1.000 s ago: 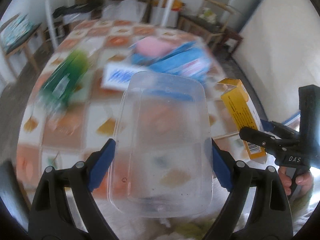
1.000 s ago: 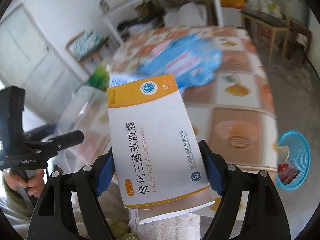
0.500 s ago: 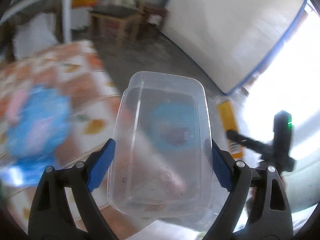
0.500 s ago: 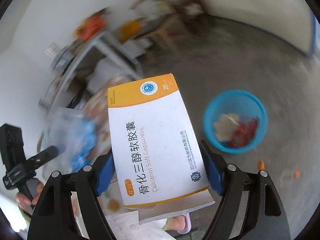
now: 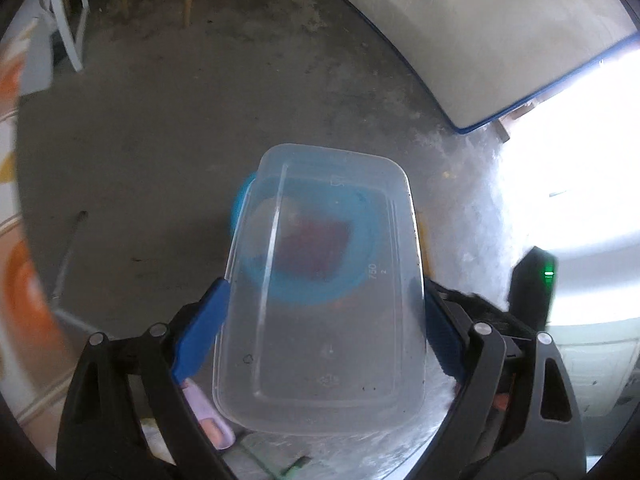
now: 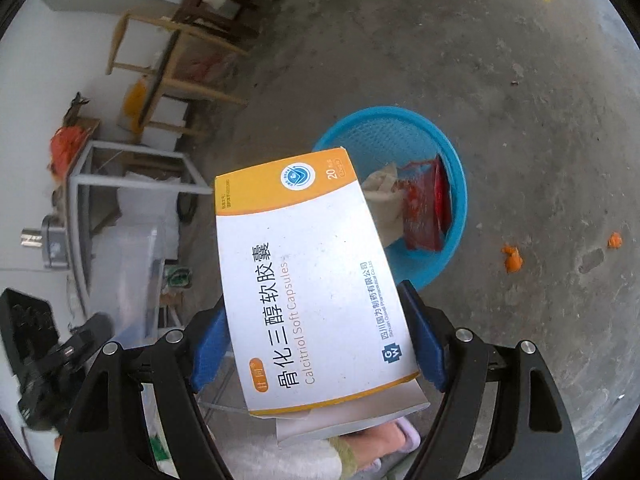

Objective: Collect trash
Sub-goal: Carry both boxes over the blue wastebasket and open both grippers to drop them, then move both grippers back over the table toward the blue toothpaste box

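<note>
While both hands carry a piece of trash, the step in hand looks like the bringing of it to the blue basket (image 6: 448, 168) that stands on the concrete floor (image 6: 520, 60). The left gripper (image 5: 320, 340) pinches a clear plastic container (image 5: 324, 300) by its two long sides, the blue pads (image 5: 200, 332) pressed against its walls. The right gripper (image 6: 316, 344) clamps a white and orange medicine box (image 6: 304, 280) in the same way, its jaws standing wide only because the box is wide. Neither thing is in the basket yet; both are held in the air above the floor.

I judge that the next move calls for bringing each gripper over the mouth of the basket and then spreading its jaws, so that the thing falls inside and not beside the rim. The container is light and broad, so it may catch on the rim or rest on what is already inside.

From the right wrist the basket is plain to see, just behind the far end of the box, with crumpled paper (image 6: 384, 196) and a red wrapper (image 6: 424, 208) in it, and some orange scraps (image 6: 512, 258) lie on the floor near it. From the left wrist the basket appears only as a blue ring seen through the container, directly below it, so its contents are blurred there. The left view shows instead a bright doorway (image 5: 568, 160) and a pale panel (image 5: 480, 32) leaning by it
</note>
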Action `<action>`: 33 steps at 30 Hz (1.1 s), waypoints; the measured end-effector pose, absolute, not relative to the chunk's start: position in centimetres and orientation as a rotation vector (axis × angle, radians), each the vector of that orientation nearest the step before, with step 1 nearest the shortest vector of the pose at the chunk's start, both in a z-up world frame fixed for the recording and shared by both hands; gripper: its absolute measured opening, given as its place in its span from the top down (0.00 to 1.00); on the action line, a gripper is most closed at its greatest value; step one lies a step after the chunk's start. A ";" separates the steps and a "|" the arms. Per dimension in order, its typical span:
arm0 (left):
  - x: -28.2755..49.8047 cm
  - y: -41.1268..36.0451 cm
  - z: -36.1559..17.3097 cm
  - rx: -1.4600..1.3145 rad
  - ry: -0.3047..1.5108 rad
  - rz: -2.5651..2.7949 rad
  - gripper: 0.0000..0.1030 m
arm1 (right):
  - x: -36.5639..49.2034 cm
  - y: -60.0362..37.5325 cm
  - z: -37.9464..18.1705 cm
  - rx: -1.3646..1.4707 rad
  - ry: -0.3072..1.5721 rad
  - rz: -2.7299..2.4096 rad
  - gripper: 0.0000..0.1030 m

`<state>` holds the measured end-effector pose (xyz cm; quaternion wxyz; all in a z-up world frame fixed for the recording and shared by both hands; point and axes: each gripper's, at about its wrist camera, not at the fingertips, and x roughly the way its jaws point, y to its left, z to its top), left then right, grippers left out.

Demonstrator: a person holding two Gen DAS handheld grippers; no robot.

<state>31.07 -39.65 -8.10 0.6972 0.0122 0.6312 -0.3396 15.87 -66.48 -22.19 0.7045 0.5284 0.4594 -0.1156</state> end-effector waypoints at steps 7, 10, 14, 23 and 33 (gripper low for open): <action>32.5 -43.0 -9.8 -0.005 1.419 -0.756 0.12 | 19.7 -69.0 -29.2 1.185 1.091 -0.323 0.13; 32.1 -42.9 -9.7 -0.019 1.418 -0.766 0.12 | 19.2 -69.1 -30.9 1.219 1.094 -0.339 0.14; 31.9 -42.0 -8.8 -0.022 1.394 -0.780 0.12 | 17.5 -68.9 -31.1 1.224 1.054 -0.354 0.14; 28.7 -37.5 -2.0 -0.034 1.240 -0.887 0.12 | 13.1 -67.7 -25.3 1.117 0.953 -0.332 0.14; 20.5 -26.0 2.4 0.010 1.025 -0.882 0.12 | 9.8 -60.3 -16.1 0.887 0.914 -0.172 0.13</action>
